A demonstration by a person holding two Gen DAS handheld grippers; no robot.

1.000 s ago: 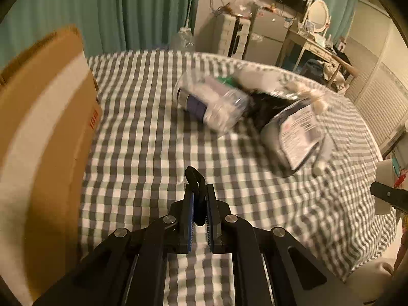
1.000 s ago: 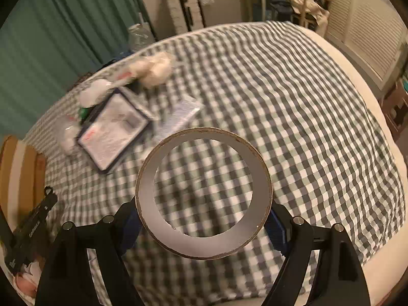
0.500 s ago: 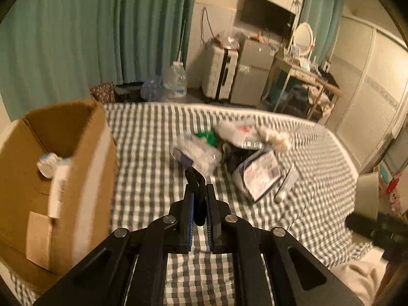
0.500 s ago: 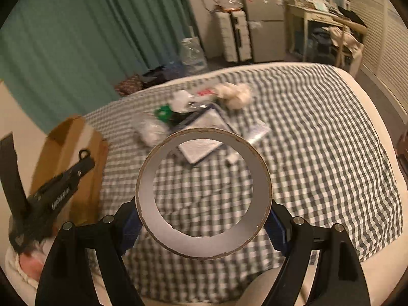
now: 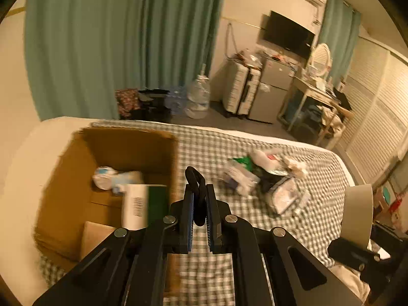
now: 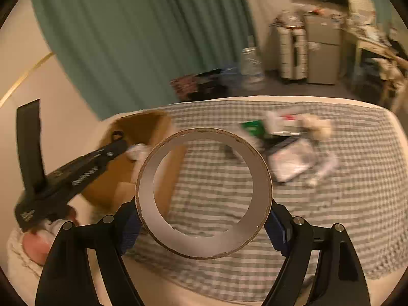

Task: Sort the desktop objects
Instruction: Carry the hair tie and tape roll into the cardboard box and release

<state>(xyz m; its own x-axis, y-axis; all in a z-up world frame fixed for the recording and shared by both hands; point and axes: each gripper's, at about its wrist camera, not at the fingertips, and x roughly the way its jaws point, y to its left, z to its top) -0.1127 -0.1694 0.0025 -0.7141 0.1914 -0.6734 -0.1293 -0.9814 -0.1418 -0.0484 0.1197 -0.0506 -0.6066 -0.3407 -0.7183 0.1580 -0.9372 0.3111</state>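
A: Item one, left gripper. Condition?

B: Blue pads drawn nearly together, pinching a small black clip whose looped end stands up past the fingertips. It hangs above the near right corner of the cardboard box.

A: Item two, right gripper.

B: Spread wide, its pads pressed against the two outer sides of a tape roll, which is held with its hole facing the camera. It sits right of the box and nearer the viewer, out over the front edge of the bed. In the left wrist view the same roll shows edge-on, far right of the box.

A: Item three, the box itself.

B: Brown, open at the top, standing on the left end of the checked bedspread. Inside: a white carton with a barcode against the right wall, and a crumpled white-and-blue wrapper behind it. Both are blurred.

A: Item four, loose goods.

B: A heap of packets on the bedspread, well to the right of the box: plastic bags, something green, a flat labelled pouch, a white wad. Blur prevents a finer count.

A: Surroundings?

B: Behind the box, a green curtain; on the floor right of that, a water jug and suitcases.
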